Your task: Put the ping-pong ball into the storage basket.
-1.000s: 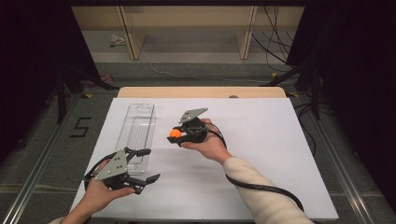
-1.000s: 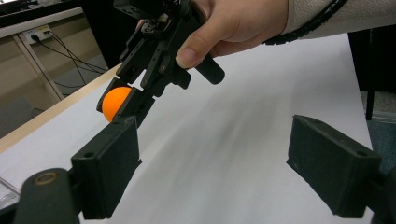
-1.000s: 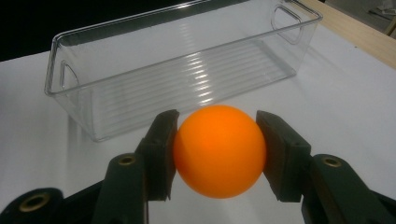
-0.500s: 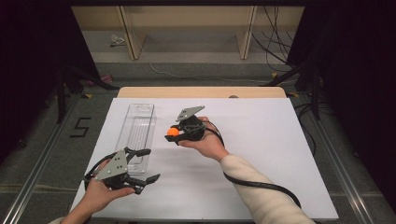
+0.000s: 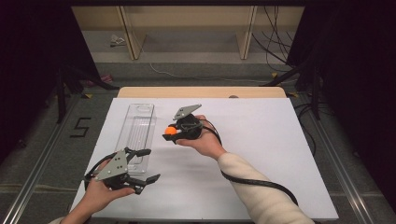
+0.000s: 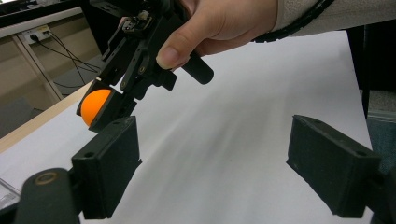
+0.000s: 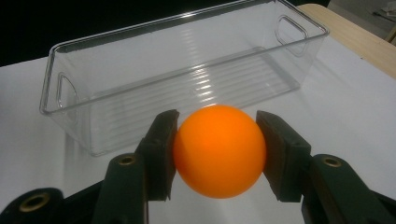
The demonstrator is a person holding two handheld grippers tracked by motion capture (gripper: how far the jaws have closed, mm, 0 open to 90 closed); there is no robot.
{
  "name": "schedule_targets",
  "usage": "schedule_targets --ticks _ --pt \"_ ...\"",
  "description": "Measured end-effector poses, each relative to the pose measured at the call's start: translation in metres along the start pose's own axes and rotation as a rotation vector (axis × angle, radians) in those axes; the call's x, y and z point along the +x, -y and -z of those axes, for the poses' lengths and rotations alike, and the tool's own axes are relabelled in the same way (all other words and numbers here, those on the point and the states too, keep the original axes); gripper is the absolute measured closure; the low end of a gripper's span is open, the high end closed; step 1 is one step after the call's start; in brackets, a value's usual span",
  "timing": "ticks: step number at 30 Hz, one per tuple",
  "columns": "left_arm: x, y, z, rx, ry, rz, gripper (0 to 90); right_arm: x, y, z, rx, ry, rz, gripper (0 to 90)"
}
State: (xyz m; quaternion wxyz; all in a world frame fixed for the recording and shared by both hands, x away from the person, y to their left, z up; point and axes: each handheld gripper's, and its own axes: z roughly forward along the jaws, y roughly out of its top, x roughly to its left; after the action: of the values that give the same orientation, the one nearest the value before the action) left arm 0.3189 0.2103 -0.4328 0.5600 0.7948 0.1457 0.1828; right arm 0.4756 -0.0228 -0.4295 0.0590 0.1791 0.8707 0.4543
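Observation:
My right gripper [image 5: 169, 132] is shut on an orange ball [image 5: 170, 130], held above the white table near its middle. In the right gripper view the orange ball [image 7: 219, 150] is pressed between both pads [image 7: 163, 154], with the clear plastic bin [image 7: 177, 74] just beyond it. That long clear bin [image 5: 137, 130] lies empty on the table to the left of the ball. My left gripper [image 5: 147, 165] stays low at the front left, jaws spread wide with nothing between them. The left gripper view looks past its open pads [image 6: 109, 170] at the ball [image 6: 95, 105] in the other gripper.
A white sheet [image 5: 261, 154] covers the table [image 5: 201, 92], whose wooden far edge shows at the back. A black cable [image 5: 261, 184] trails from the right gripper along the sleeve. Dark floor and stands surround the table.
The right gripper has drifted slightly left toward the bin with the ball. The left gripper has stayed put.

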Motion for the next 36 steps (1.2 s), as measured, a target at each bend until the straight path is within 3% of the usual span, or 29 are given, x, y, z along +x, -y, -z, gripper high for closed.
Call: schedule_targets --ticks 36 --pt "0.000 0.000 0.000 -0.001 0.000 -0.003 16.6 -0.001 -0.018 -0.013 0.007 -0.006 0.015 51.4"
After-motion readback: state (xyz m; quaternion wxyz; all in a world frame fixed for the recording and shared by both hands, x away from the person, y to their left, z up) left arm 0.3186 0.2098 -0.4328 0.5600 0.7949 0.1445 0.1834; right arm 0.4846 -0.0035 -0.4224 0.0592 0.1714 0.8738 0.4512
